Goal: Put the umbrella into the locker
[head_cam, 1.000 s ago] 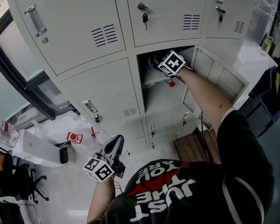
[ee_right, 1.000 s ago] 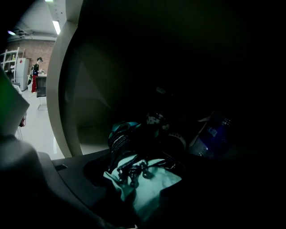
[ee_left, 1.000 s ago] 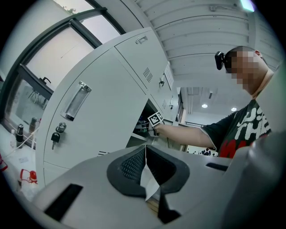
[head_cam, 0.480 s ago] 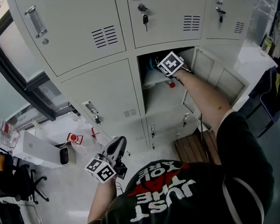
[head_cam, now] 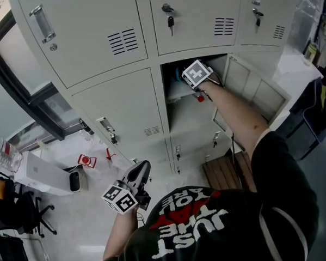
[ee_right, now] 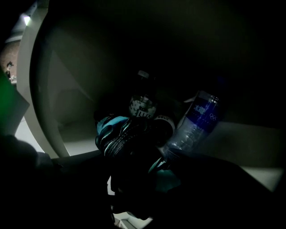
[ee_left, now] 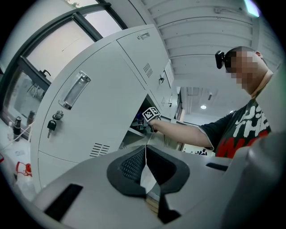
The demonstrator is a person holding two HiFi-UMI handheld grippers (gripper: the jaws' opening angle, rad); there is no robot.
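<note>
Right gripper (head_cam: 187, 77) jaws have just been opening, now spread — umbrella (ee_right: 129, 138) lies loose between them in locker (head_cam: 192, 112) beside bottle (ee_right: 194, 123); placement looks done — left gripper (ee_left: 145, 154) pressed together, empty

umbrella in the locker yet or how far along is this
Done: the umbrella lies inside the open locker, beside a water bottle. In hand: the right gripper reaches into the locker; its jaws have just been opening, with the umbrella between them but apparently no longer pinched. The left gripper is shut, empty. Left: draw the right gripper out, probably close the door.
</note>
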